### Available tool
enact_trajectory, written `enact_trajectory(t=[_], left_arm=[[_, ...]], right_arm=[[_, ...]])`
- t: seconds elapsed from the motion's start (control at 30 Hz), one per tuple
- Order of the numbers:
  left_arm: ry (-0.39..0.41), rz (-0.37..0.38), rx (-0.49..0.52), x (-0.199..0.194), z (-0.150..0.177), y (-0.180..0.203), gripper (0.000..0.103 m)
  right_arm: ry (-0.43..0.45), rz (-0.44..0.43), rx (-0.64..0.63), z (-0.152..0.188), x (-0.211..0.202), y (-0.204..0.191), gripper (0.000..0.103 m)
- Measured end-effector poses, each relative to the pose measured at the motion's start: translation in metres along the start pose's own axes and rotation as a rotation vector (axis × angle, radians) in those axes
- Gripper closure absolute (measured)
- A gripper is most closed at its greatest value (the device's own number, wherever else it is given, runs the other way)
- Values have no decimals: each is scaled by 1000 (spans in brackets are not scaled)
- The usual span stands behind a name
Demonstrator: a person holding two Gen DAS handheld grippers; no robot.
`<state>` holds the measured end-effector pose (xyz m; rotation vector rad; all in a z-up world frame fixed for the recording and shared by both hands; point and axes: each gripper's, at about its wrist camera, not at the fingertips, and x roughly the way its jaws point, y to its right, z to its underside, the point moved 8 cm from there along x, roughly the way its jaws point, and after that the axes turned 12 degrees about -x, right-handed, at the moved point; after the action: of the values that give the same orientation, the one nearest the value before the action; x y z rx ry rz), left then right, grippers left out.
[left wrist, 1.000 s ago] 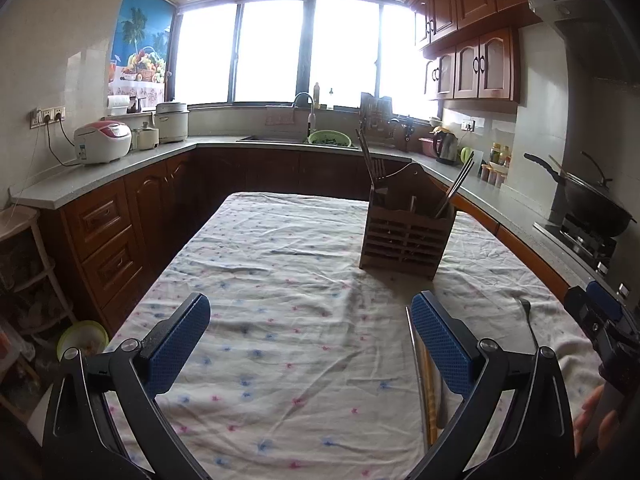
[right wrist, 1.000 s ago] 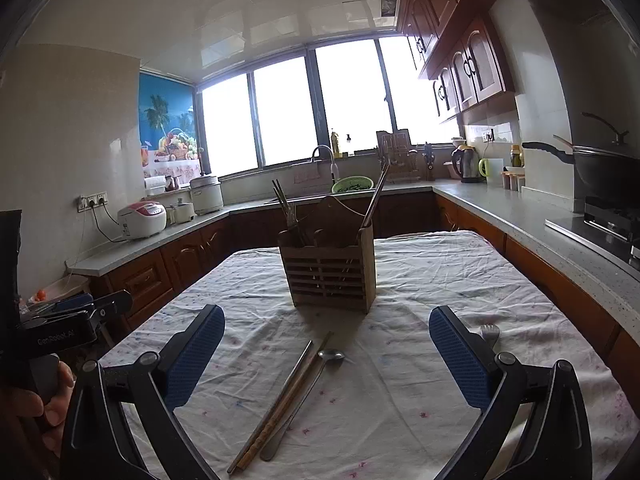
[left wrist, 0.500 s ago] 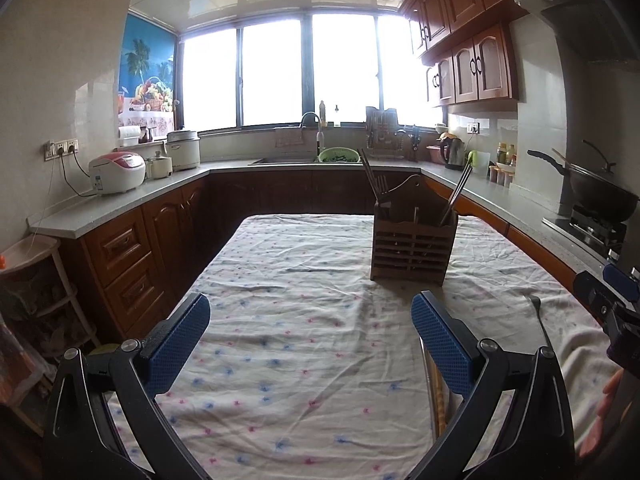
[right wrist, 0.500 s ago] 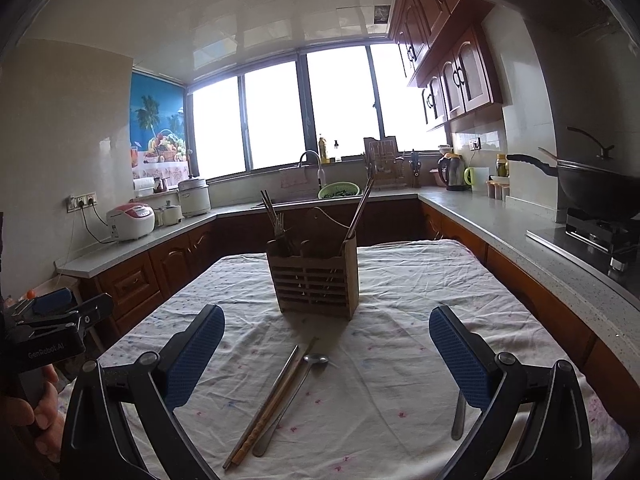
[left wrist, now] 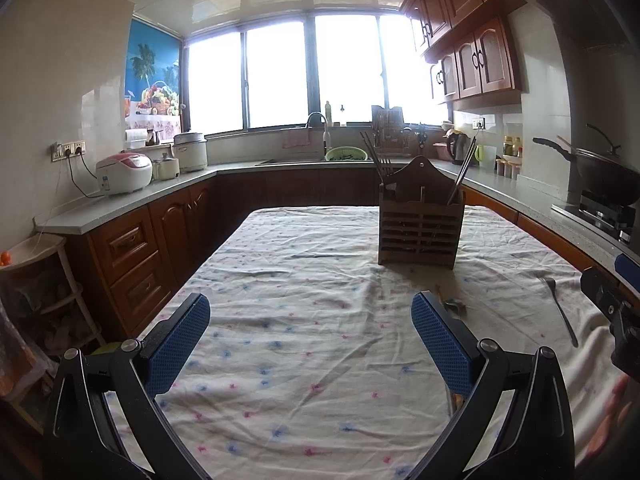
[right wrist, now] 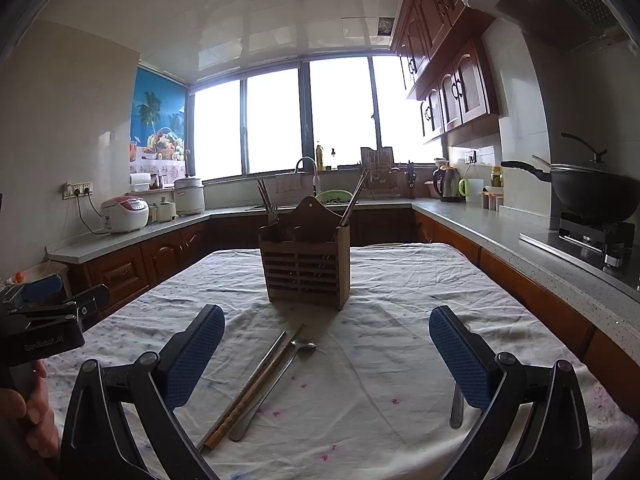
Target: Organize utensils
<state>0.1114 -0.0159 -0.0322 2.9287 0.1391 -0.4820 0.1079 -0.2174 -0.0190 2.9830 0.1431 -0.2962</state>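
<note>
Both the left gripper (left wrist: 310,342) and the right gripper (right wrist: 326,346) are hovering spread wide and empty, so the picking step is seemingly about to begin. Nearest the wooden utensil holder (right wrist: 305,264), the spoon (right wrist: 276,384) and chopsticks (right wrist: 256,384) are lying flat in front of it, long axes slanting toward it, bowl end closest; the next move is probably calling for a descent across one shaft

Rice cooker (left wrist: 124,173) sat plugged in on the left counter (left wrist: 120,204). Green basket (left wrist: 346,155) stood by the faucet (left wrist: 318,118). Wok (right wrist: 592,194) sat on the stove (right wrist: 596,236); kettle (right wrist: 447,183) stood beyond.
</note>
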Motion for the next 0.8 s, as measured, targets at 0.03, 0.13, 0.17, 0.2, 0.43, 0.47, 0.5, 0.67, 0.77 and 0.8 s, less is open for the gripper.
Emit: enact_trajectory(t=[0.03, 0.13, 0.17, 0.2, 0.43, 0.47, 0.5, 0.67, 0.77, 0.8], left_arm=[[-3, 0, 0, 0, 1, 0, 0], [-10, 1, -1, 2, 3, 0, 0], [-11, 0, -3, 2, 4, -1, 0], [-12, 0, -5, 2, 4, -2, 0], [-12, -3, -12, 2, 3, -5, 0], [-14, -4, -11, 2, 3, -5, 0], [-14, -5, -11, 2, 4, -5, 0], [-20, 1, -2, 3, 5, -4, 0], [-21, 3, 0, 3, 6, -3, 0], [-20, 2, 0, 3, 6, -3, 0]], right_arm=[[-2, 1, -2, 1, 0, -1, 0], [-5, -10, -4, 2, 0, -4, 0], [-8, -11, -5, 2, 0, -5, 0], [-11, -12, -6, 3, 1, -6, 0], [-14, -24, 4, 5, 2, -7, 0], [-15, -25, 5, 5, 2, -7, 0], [-16, -27, 5, 6, 3, -7, 0], [-21, -37, 11, 7, 5, -6, 0], [-18, -41, 15, 6, 5, -5, 0], [-17, -42, 16, 6, 5, -5, 0]])
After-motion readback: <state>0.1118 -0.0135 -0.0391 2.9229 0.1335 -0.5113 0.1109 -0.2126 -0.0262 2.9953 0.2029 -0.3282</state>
